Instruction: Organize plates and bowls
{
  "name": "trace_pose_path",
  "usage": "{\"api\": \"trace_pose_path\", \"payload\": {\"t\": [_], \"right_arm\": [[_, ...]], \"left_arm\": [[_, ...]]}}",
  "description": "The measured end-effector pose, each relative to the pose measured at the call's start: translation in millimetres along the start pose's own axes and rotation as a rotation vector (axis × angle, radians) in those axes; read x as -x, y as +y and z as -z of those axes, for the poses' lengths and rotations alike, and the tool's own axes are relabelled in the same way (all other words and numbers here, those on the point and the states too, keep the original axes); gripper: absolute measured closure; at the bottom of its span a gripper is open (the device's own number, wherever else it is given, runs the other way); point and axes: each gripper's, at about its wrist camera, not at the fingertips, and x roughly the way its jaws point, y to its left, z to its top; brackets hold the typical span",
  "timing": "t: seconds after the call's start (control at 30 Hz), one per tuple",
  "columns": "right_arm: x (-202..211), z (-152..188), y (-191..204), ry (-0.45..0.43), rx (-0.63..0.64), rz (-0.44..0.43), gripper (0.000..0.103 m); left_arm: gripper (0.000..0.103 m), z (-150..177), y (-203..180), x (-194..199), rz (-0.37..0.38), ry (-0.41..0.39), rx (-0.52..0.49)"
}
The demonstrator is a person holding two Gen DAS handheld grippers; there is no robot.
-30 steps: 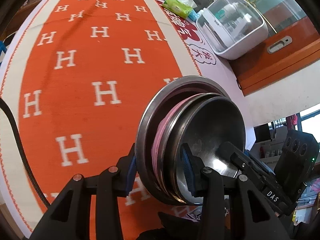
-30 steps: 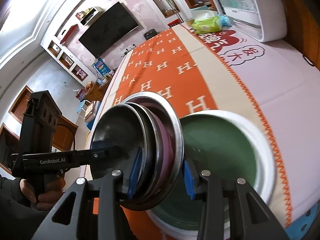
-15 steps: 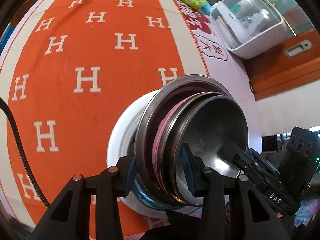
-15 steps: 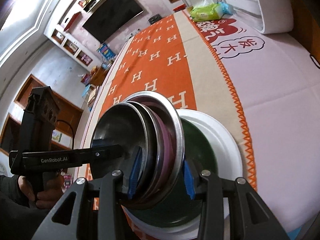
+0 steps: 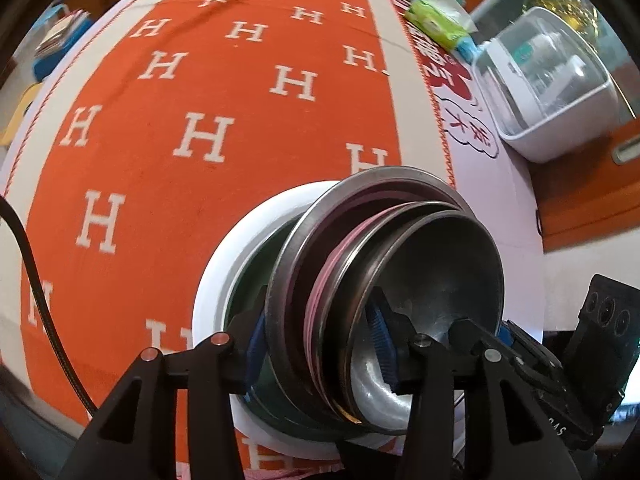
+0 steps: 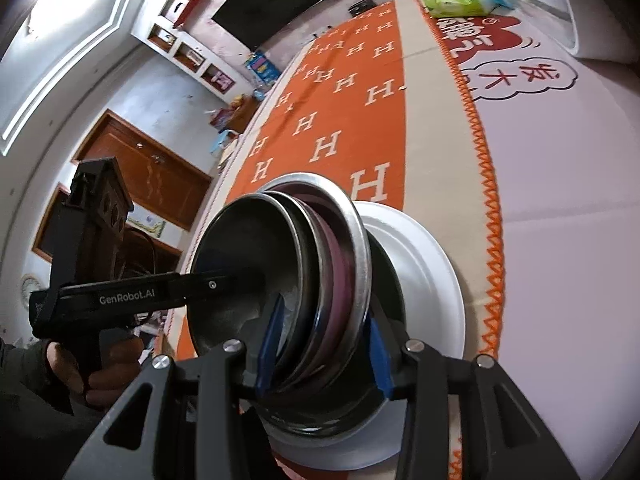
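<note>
A tilted stack of nested metal bowls and plates [image 5: 400,264] with a pink one among them leans on its lower edge inside a dark green bowl [image 5: 256,264]. That bowl sits on a white plate [image 5: 224,256]. My left gripper [image 5: 318,344] clamps one side of the stack's rims, its jaws opening with the blue pads still against the metal. In the right wrist view my right gripper [image 6: 322,350] grips the opposite side of the stack [image 6: 280,264] above the white plate [image 6: 432,272], jaws easing open too. A hand holds the left gripper's black body [image 6: 132,296].
The plate rests near the front edge of an orange H-patterned cloth [image 5: 200,120]. A white lidded container [image 5: 552,80] and a green wipes pack [image 5: 436,24] lie at the far right. A black cable [image 5: 36,280] runs along the left. A wooden door [image 6: 140,176] is beyond.
Both grippers carried the tilted stack across and down until it came over the white plate and into the green bowl. The gap between each pair of pads is slightly wider.
</note>
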Motion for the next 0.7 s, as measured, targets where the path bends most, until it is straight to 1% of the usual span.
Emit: {"api": "trace_pose_path", "payload": {"t": [0.13,0.27,0.5,0.6,0.7], "right_arm": [[-1,-3,-4,0.014,0.008,-0.040,0.062],[2,-5,-6,0.022,0.016,-0.043,0.060],[24,-10,-19,-0.052,-0.029,0.003,0.042],[33,-8,-20,-0.081,-0.049,0.035,0.040],[39,-3,-18,-0.094,-0.064,0.056,0.037]], "left_arm": [[0.054,5,1,-1,-0.023,0.013,0.042],[0.053,4,-2,1,-0.045,0.005,0.051],[0.048,-7,-7,11,-0.053,-0.051,0.039],[0.047,-5,-7,19,-0.049,-0.076,0.037],[0.047,1,-3,33,-0.044,-0.129,0.046]]}}
